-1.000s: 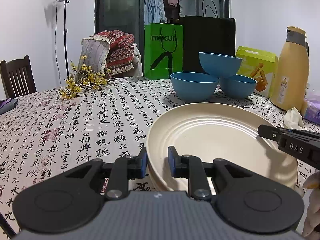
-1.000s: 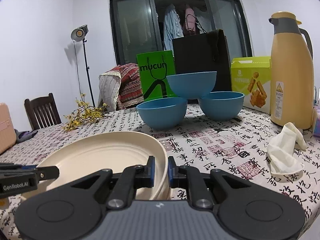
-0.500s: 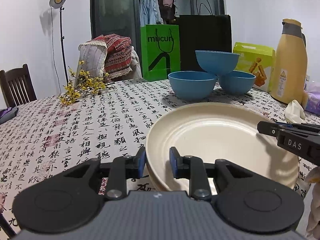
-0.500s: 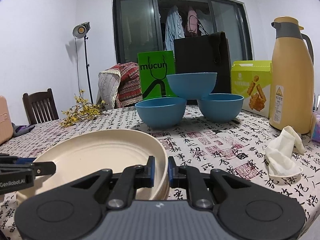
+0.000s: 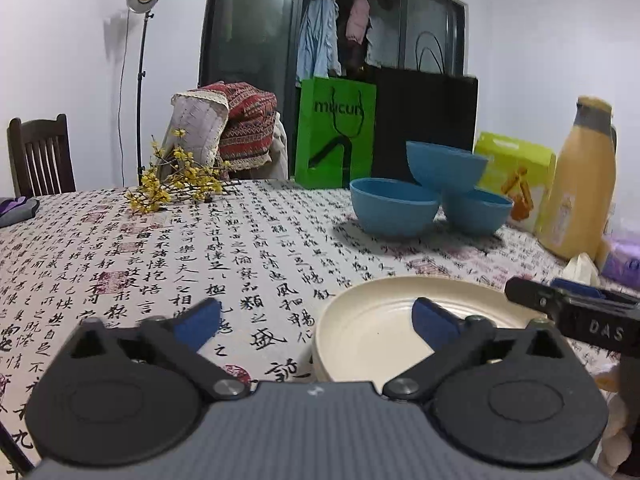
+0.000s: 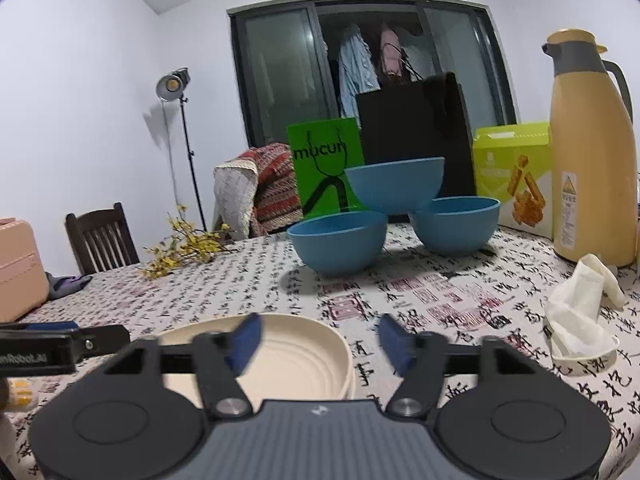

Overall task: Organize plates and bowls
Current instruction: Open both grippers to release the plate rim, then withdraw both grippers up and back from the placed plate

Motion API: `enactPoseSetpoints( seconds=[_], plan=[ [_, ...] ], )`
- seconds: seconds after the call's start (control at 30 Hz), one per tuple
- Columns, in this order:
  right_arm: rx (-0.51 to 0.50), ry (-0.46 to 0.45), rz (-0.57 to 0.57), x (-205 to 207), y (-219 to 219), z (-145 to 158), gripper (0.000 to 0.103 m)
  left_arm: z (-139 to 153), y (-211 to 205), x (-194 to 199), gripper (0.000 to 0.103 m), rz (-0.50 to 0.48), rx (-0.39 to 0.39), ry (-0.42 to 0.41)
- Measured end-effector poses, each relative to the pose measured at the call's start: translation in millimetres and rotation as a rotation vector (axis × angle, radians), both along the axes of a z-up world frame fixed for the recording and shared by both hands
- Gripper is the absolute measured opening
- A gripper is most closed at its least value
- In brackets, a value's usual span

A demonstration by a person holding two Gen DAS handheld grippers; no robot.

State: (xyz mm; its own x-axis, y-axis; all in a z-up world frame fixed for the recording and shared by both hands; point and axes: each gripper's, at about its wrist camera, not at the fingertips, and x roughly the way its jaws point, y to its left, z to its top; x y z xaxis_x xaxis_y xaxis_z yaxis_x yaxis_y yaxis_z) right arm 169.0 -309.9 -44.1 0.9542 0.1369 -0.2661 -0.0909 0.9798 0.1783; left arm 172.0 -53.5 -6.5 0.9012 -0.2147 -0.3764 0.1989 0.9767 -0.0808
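Note:
A stack of cream plates (image 5: 380, 332) lies on the patterned tablecloth at the near edge. My left gripper (image 5: 316, 318) is at its left rim, jaws opening wide. The rim sits between the blue pads (image 5: 434, 320) without touching them. My right gripper (image 6: 319, 340) is at the plates' (image 6: 296, 360) right rim. Its jaws are opening too, and the pads are off the rim. Each gripper shows in the other's view: the right one (image 5: 568, 312), the left one (image 6: 60, 346). Behind, two blue bowls (image 6: 338, 246) (image 6: 456, 224) carry a third (image 6: 394, 186) on top.
A tan thermos jug (image 6: 588, 152), a yellow-green box (image 6: 512, 176), and green (image 6: 326, 168) and black (image 6: 412, 136) bags line the back right. Crumpled white paper (image 6: 580, 312) lies at the right, yellow flowers (image 5: 172, 188) at the back left, a pink case (image 6: 16, 268) far left.
Both grippers were shut on the plate rim and have now sprung apart, letting it go. The plates sit lower and smaller in both views.

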Motion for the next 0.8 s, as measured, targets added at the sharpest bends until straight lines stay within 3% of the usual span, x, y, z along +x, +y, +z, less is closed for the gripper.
enactPoseSetpoints(
  seconds=[0.03,0.1,0.47,0.8],
  plan=[
    [0.001,-0.004,0.008,-1,0,1,0.096,1,4,-2,0.103,0.002,-0.008,-0.002],
    [0.006,-0.01,0.034,-2,-1,2,0.103,3,13,-5,0.103,0.008,-0.018,0.0],
    [0.005,-0.026,0.005,4,-12,15,0.103,8,80,-23,0.103,0.066,-0.005,-0.027],
    [0.028,-0.047,-0.049,20,-12,9,0.103,0,143,-13,0.103,0.196,-0.059,0.018]
  ],
)
